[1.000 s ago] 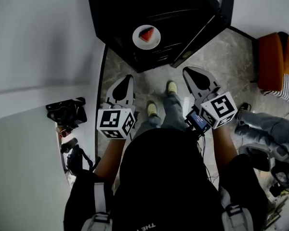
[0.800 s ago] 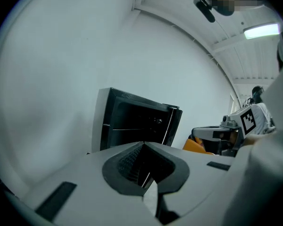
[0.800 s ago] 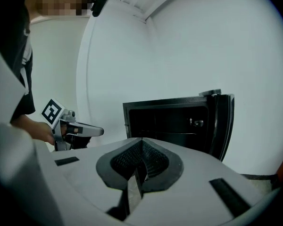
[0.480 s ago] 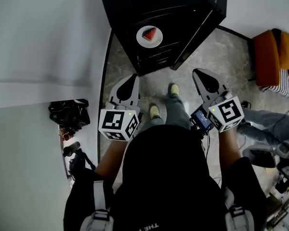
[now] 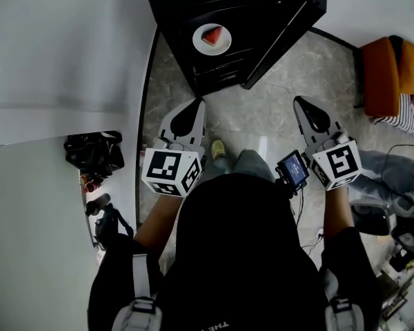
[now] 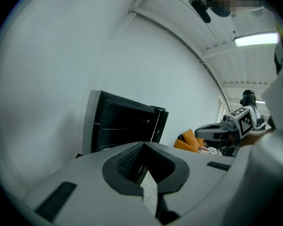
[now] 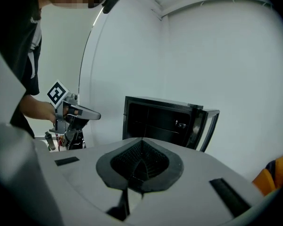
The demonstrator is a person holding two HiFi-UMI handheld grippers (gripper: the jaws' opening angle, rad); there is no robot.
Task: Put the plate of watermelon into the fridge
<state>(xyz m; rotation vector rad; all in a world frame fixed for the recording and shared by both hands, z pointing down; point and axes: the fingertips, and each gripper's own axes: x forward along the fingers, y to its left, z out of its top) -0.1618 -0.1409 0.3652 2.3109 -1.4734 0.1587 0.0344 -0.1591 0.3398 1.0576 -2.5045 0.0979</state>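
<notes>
Grey marbled floor (image 5: 262, 116), plain white walls, and a black fridge (image 5: 193, 5) against the wall with its door (image 5: 286, 36) swung open to the right. From the head view the plate (image 5: 224, 47) sits inside the open fridge, on what looks like a shelf, with a red watermelon slice (image 5: 212, 35) on top of it. It's well apart from both tools, and nothing is touching it.

Left gripper (image 5: 197, 102) is clenched with its jaws pressed together and nothing between them. Its own view shows the tips meeting, with just the fridge in the distance beyond. Right gripper (image 5: 299, 100) is the same deal: jaws closed tight and empty, pointing toward the open fridge. Both are held out over the floor on either side of the person's shoe (image 5: 218, 149), each with its marker cube (image 5: 169, 172) at the back, and the right one has a small screen (image 5: 292, 171) on its side.

Off to the right there's an orange seat (image 5: 390, 74), and by the left wall there's some dark camera gear (image 5: 93, 154) – can't make out exactly what it is.
</notes>
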